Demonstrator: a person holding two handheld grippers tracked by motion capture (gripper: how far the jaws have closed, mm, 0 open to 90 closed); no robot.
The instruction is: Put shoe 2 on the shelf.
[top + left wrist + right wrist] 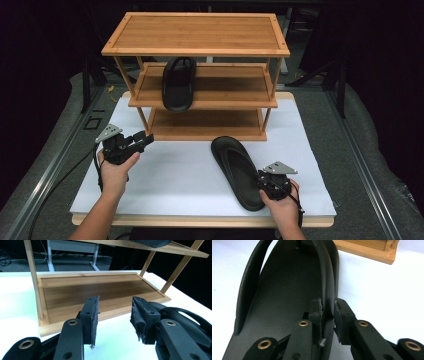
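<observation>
Left claw (145,138): held above the white counter (170,175), just in front of the wooden rack (195,50), jaws parted with nothing between them, released. In the left gripper view, aimed at the rack's bottom shelf (100,292), bare wood.

Middle shelf (225,85) of rack: one black slipper (178,85) lying flat, toe pointing toward the back.

Counter, right of centre: second black slipper (237,167) lying sole down, at a slant, front end near the rack's base, rear end toward the counter's near edge.

Right claw (328,315): clenched on the rim of this second slipper (287,290) near its rear end, one jaw inside on the footbed, the other outside against the side wall. Slipper resting on the counter (382,295).
</observation>
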